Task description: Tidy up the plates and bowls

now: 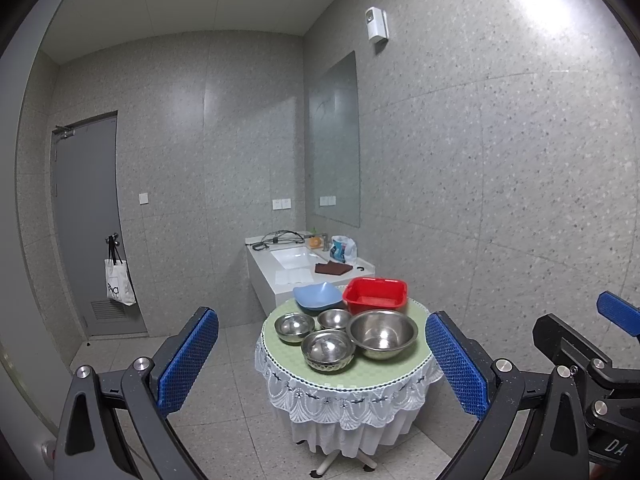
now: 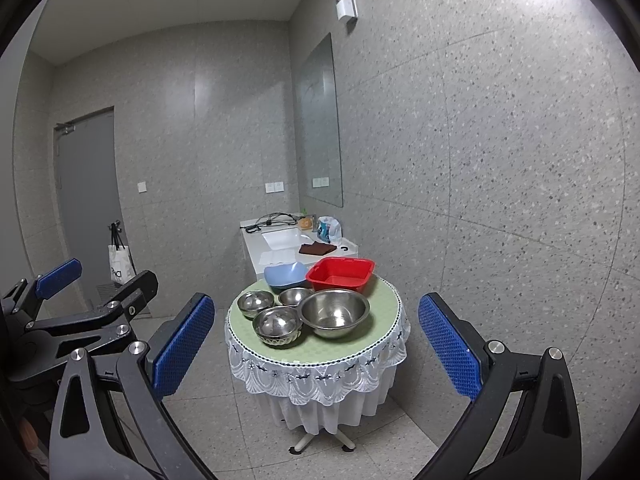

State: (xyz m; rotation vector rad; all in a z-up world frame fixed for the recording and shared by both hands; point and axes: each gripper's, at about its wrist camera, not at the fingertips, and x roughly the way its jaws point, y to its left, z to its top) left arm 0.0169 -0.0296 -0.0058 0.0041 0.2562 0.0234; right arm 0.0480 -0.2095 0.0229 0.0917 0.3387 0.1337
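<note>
Left gripper (image 1: 322, 354) and right gripper (image 2: 316, 334) both spread wide, holding nothing, round table (image 1: 372, 372) of steel bowls (image 1: 382, 334) lower centre of frame

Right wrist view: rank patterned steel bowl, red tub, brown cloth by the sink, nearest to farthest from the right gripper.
1. Patterned steel bowl, front left on the table.
2. Red tub, back right on the table.
3. Brown cloth, on the sink counter behind the table.

The right gripper is open, well short of the table.

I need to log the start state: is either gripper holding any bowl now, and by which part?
Nothing is held. The left gripper and the right gripper are both open in the air, away from the bowls on the round table.
</note>
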